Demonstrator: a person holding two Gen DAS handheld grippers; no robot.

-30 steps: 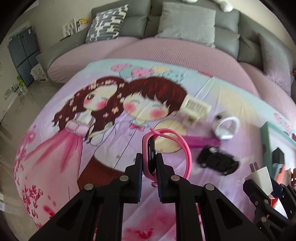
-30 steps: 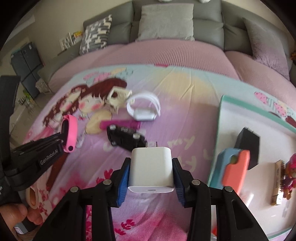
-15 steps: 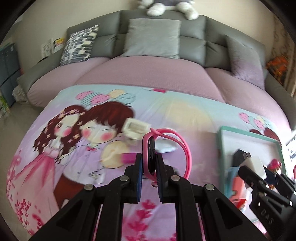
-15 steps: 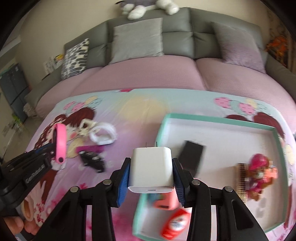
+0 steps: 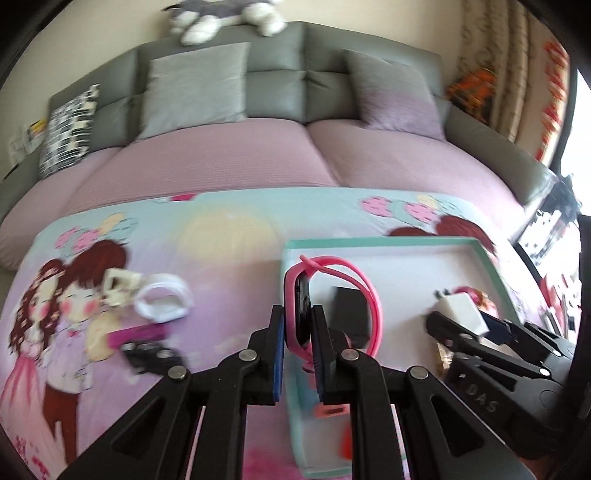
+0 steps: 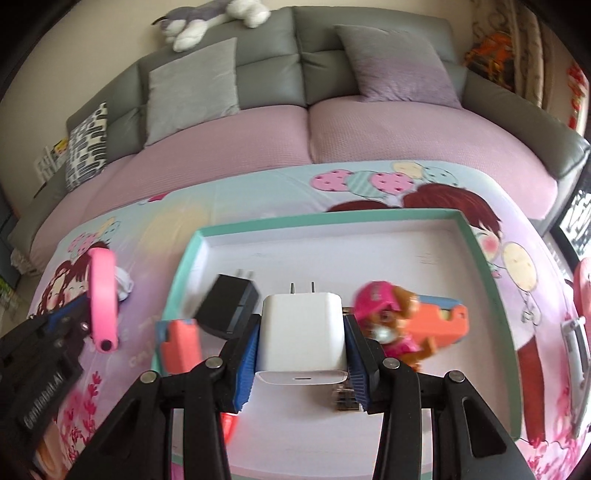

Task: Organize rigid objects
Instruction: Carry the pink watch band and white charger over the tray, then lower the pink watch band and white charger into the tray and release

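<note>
1. While clamped in the left gripper (image 5: pixel 298 325), pink smartwatch (image 5: pixel 301 314) upright between the blue pads, loop of its strap arching to the right, hanging over the left edge of the teal-rimmed tray (image 5: pixel 380 242).
2. Right gripper (image 6: pixel 302 334) closed on the white USB charger (image 6: pixel 302 332) — prongs pointing away from the camera, port face toward it, held above the middle of the tray (image 6: pixel 317 218).
3. Inside the tray: black charger (image 6: pixel 227 308) near the left rim; pup figurine in a pink cap (image 6: pixel 388 317) just right of the white charger; orange block (image 6: pixel 439 326) behind the figurine; another orange piece (image 6: pixel 181 343) at the left rim, too blurred to name.
4. Left on the cartoon-print cloth (image 5: pixel 229 236), beyond the tray's left edge: white smartwatch (image 5: pixel 164 304), cream plastic piece (image 5: pixel 118 288) touching it, magenta bar (image 5: pixel 138 334) and black toy car (image 5: pixel 153 356) nearer the front edge — all blurred.
5. Behind the cloth: grey sofa (image 5: pixel 277 96) with cushions, plush toy (image 5: pixel 221 18) lying on top of its back.
</note>
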